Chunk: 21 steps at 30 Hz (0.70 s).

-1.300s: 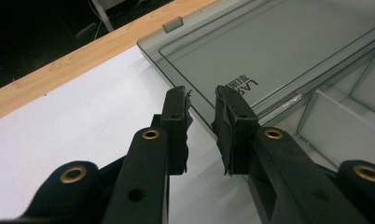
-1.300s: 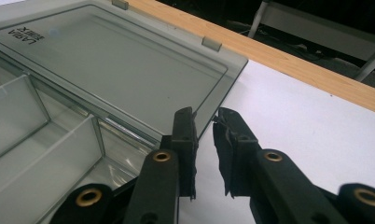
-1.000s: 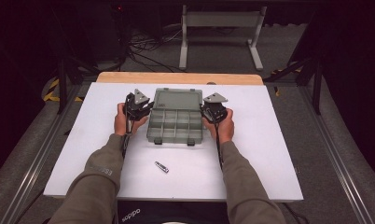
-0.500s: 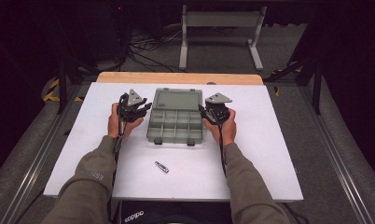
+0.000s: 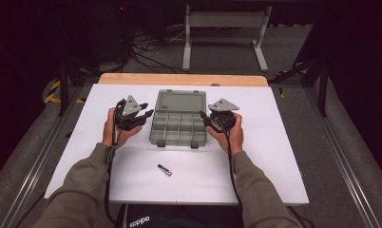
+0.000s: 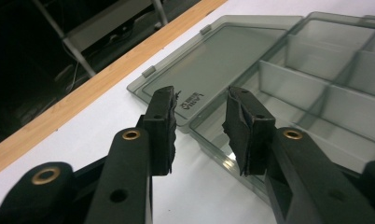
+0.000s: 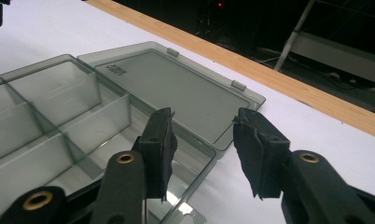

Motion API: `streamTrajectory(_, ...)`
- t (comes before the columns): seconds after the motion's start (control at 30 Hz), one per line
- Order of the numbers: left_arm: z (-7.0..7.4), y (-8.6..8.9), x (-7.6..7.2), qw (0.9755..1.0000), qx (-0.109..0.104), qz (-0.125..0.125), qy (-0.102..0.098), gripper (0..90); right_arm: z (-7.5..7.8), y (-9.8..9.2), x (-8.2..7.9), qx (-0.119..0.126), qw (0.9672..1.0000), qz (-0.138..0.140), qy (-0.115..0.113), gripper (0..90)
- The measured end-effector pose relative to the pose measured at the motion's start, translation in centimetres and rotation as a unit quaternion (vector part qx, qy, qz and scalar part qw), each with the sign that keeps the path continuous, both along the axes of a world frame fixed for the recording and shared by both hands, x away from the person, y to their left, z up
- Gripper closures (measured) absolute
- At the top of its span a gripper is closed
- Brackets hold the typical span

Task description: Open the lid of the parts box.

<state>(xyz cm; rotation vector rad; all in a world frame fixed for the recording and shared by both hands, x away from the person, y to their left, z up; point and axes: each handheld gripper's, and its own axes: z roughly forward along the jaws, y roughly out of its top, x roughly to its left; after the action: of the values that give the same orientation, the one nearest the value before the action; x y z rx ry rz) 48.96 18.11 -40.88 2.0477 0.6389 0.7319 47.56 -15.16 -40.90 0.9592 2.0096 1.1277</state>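
Observation:
A translucent grey compartment box (image 5: 179,127) lies open mid-table, its lid (image 5: 181,100) flat on the table behind it. My left gripper (image 5: 146,114) hovers just off the box's left side. Its jaws have just been opening, and they stand open with nothing gripped. In the left gripper view the box wall (image 6: 232,158) and lid (image 6: 213,65) lie beyond the left gripper (image 6: 199,116). My right gripper (image 5: 204,121) sits at the box's right side, its jaws also just opening and gripping nothing. The right gripper (image 7: 204,140) looks over the empty compartments (image 7: 50,116) and the lid (image 7: 176,93).
A small dark cylindrical piece (image 5: 164,170) lies on the white tabletop (image 5: 274,161) in front of the box. A wooden strip (image 5: 179,80) runs along the table's far edge. Beyond it the floor holds a metal stand (image 5: 222,28) and cables.
Both grippers have drawn back from the box's sides and risen slightly. Their jaws have spread wider. The box has stayed in place.

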Motion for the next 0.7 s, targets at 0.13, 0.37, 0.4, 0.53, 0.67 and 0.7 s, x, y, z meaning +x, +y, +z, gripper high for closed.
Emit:
streamTrajectory(0.13,0.2,0.2,-1.1,0.9998,0.0,-0.018,-0.008,61.2,0.2,0.1,-0.8,-0.005,0.9999,0.014,-0.004,53.6)
streamTrajectory(0.37,0.4,0.6,-2.7,0.9992,-0.004,-0.036,-0.018,58.6,0.6,0.0,-2.0,0.009,0.9995,0.03,-0.009,50.9)
streamTrajectory(0.4,0.4,0.7,-2.9,0.9991,-0.002,-0.037,-0.02,58.2,0.7,0.0,-2.3,0.01,0.9993,0.035,-0.009,49.8)
streamTrajectory(0.53,0.4,0.8,-3.6,0.9987,-0.005,-0.046,-0.023,55.8,0.9,0.1,-2.9,0.009,0.999,0.042,-0.015,47.3)
streamTrajectory(0.67,0.3,1.1,-4.3,0.9982,-0.01,-0.052,-0.028,51.8,0.9,0.3,-3.7,0.011,0.9983,0.054,-0.018,44.0)
streamTrajectory(0.7,0.3,1.2,-4.7,0.9979,-0.011,-0.057,-0.03,51.6,0.9,0.3,-3.8,0.013,0.998,0.058,-0.019,43.5)
